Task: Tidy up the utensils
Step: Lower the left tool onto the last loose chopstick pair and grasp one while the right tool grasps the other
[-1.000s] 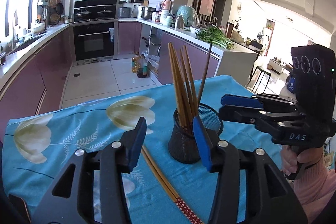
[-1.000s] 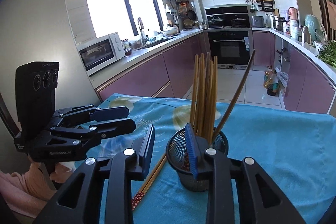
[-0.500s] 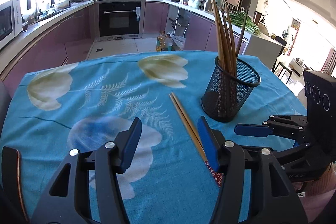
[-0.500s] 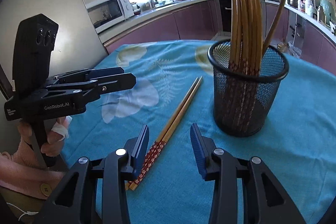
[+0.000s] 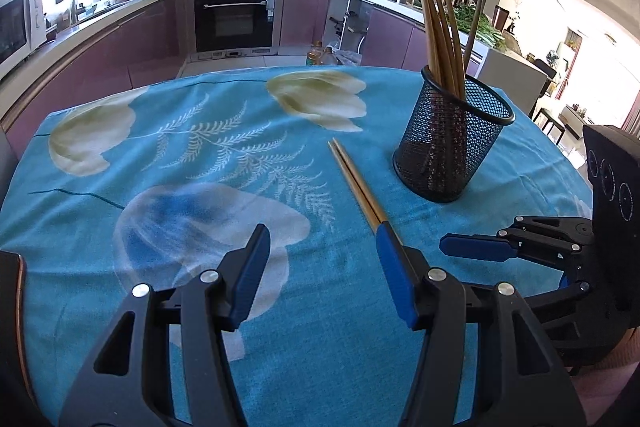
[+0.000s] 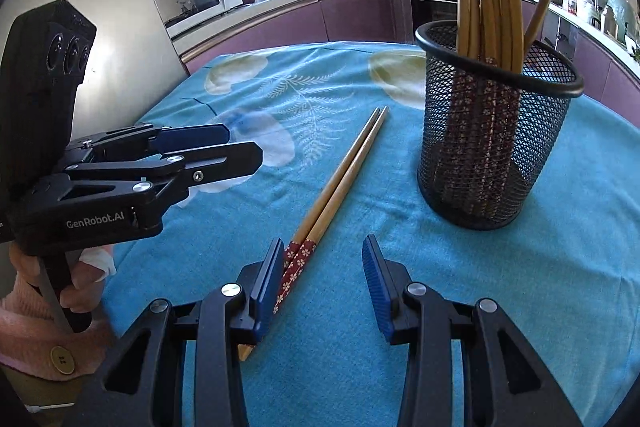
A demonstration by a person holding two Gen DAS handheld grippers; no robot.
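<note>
Two loose wooden chopsticks (image 6: pixel 344 175) lie centre-frame beside the black mesh holder (image 6: pixel 492 131). Right gripper (image 6: pixel 320 283), jaws wide: centre over the red-patterned ends, then close. Left gripper (image 5: pixel 320 267) wide, empty.

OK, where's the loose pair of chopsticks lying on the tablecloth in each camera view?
Left wrist view: the loose pair of chopsticks lies centre-right on the cloth, its near end hidden behind a pad of the left claw.
Right wrist view: lower centre, patterned ends beside a pad of the right claw.
Shared landmark: the black mesh holder, right of the pair in both.
</note>
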